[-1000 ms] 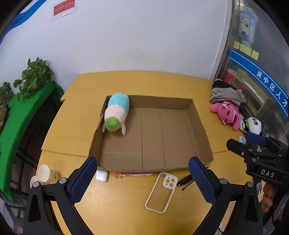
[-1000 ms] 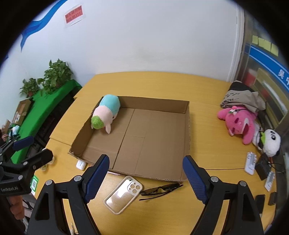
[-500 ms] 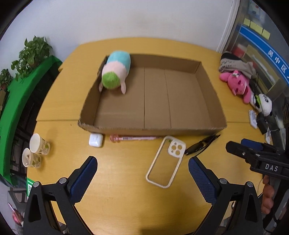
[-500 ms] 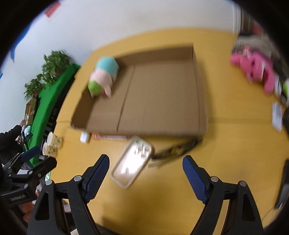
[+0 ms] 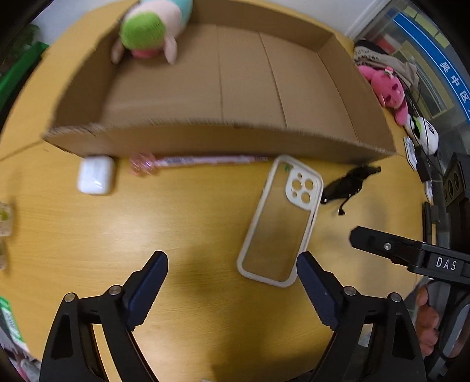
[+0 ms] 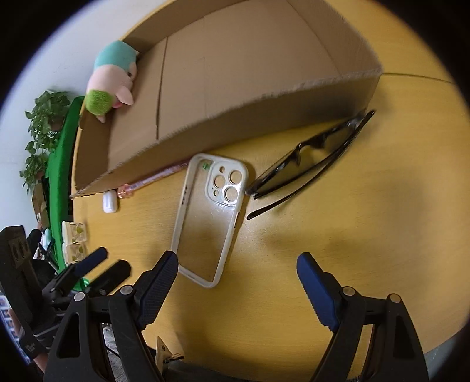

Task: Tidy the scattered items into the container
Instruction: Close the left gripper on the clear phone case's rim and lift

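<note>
- The cardboard box [image 5: 223, 138] is sitting on the yellow table [image 5: 176, 223]; its near wall is standing btw the loose items & the box floor.
- A striped plush toy [image 5: 149, 26] is lying inside the box, in the far left corner, against the wall.
- Four items are lying outside, along the near wall: a white earbud case [image 5: 95, 174] at the left, a pink pen [image 5: 199, 161] touching the wall's foot, a clear phone case [image 5: 280, 220] w/ its camera end pointing to the box, and black sunglasses [image 5: 349, 185] just beside that case on the right.
- Paper cups [image 6: 73, 239] are standing near the table's left edge; a pink plush [image 5: 387, 88] & a panda plush [image 5: 426, 135] are lying well apart at the right edge.
- The left gripper [image 5: 232, 279] is pointing down at the table; its jaws are closing, nothing is btw them, and the phone case's near end is lying just beside the right finger.
- The right gripper [image 6: 236, 282] is standing w/ fingers wide apart & empty; the phone case's near end is just beside its left finger.
- Vs. a sec. ago: both grippers have come down much closer to the table, so the wall of the room is almost out of both views; the items & the box are lying where they were.
</note>
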### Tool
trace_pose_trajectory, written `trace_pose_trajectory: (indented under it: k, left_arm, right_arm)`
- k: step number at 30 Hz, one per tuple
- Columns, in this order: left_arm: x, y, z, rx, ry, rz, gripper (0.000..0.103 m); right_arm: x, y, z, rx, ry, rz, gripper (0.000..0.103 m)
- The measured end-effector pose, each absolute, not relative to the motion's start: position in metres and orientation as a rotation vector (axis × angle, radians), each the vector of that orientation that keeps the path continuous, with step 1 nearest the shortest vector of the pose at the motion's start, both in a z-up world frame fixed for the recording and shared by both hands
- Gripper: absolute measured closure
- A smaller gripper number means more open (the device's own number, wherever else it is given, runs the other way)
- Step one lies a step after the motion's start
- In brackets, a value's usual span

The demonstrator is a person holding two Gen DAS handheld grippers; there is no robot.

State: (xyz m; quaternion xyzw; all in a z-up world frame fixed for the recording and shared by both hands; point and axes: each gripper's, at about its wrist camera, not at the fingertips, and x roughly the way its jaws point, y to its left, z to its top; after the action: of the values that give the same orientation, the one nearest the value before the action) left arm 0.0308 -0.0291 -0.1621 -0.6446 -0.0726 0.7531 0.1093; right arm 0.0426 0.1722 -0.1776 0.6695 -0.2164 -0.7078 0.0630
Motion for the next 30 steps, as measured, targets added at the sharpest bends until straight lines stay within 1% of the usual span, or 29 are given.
trace_pose_trajectory:
  k: [1, 4, 6, 7, 8, 9, 10, 11, 12, 13, 14, 15, 16, 17, 18, 19, 21, 22, 26, 30]
  left_arm:
    - [0.031, -0.027, -0.17, -1.904, -0.217, 2.191, 0.016]
    - [0.03, -0.017, -0.19, -1.94, -0.175, 2.133, 0.032]
    - [0.03, -0.011, -0.199, -1.958, -0.15, 2.115, 0.038]
    - [0.03, -0.01, -0.204, -1.971, -0.146, 2.103, 0.045]
    - [0.031, -0.008, -0.207, -1.972, -0.142, 2.103, 0.05]
    - [0.031, -0.006, -0.207, -1.964, -0.133, 2.109, 0.051]
    - [0.031, -0.004, -0.207, -1.963, -0.117, 2.111, 0.056]
    - [0.031, -0.002, -0.207, -1.965, -0.099, 2.114, 0.064]
    - [0.032, -0.001, -0.208, -1.967, -0.082, 2.119, 0.067]
    - [0.032, -0.001, -0.208, -1.971, -0.069, 2.127, 0.074]
    - [0.033, -0.002, -0.208, -1.979, -0.068, 2.13, 0.084]
    - [0.034, -0.003, -0.21, -1.991, -0.081, 2.12, 0.089]
    - [0.035, -0.005, -0.211, -2.002, -0.103, 2.104, 0.096]
    - [0.036, -0.006, -0.212, -2.006, -0.113, 2.098, 0.096]
    - [0.038, -0.006, -0.212, -2.008, -0.107, 2.099, 0.096]
    - [0.04, -0.006, -0.212, -2.013, -0.095, 2.102, 0.096]
    - [0.043, -0.005, -0.212, -2.021, -0.077, 2.112, 0.096]
    - [0.045, -0.005, -0.212, -2.026, -0.071, 2.116, 0.096]
    - [0.053, -0.006, -0.206, -2.021, -0.066, 2.122, 0.097]
    - [0.067, -0.006, -0.187, -1.98, -0.036, 2.159, 0.097]
  right_arm:
    - [0.042, 0.17, -0.182, 2.025, -0.648, -2.147, 0.019]
    - [0.038, 0.164, -0.195, 2.03, -0.645, -2.154, 0.02]
    - [0.035, 0.158, -0.205, 2.027, -0.641, -2.158, 0.022]
    - [0.033, 0.154, -0.209, 2.018, -0.639, -2.159, 0.023]
    - [0.031, 0.15, -0.211, 2.007, -0.631, -2.161, 0.024]
    - [0.029, 0.146, -0.214, 2.002, -0.61, -2.167, 0.026]
    - [0.027, 0.141, -0.216, 2.008, -0.583, -2.171, 0.028]
    - [0.025, 0.138, -0.217, 2.011, -0.559, -2.177, 0.029]
    - [0.023, 0.134, -0.216, 2.004, -0.53, -2.184, 0.032]
    - [0.022, 0.13, -0.216, 1.998, -0.503, -2.186, 0.032]
    - [0.02, 0.128, -0.215, 1.995, -0.479, -2.19, 0.034]
    - [0.019, 0.126, -0.215, 1.997, -0.455, -2.198, 0.039]
    - [0.018, 0.125, -0.214, 2.0, -0.433, -2.204, 0.042]
    - [0.018, 0.124, -0.214, 2.003, -0.413, -2.208, 0.049]
    - [0.018, 0.123, -0.213, 2.005, -0.383, -2.213, 0.058]
    - [0.018, 0.122, -0.213, 2.007, -0.348, -2.22, 0.064]
    - [0.018, 0.121, -0.213, 2.017, -0.298, -2.22, 0.089]
    - [0.018, 0.122, -0.214, 2.023, -0.284, -2.214, 0.091]
    - [0.021, 0.132, -0.216, 2.044, -0.358, -2.158, 0.092]
    - [0.028, 0.143, -0.217, 2.071, -0.45, -2.093, 0.092]
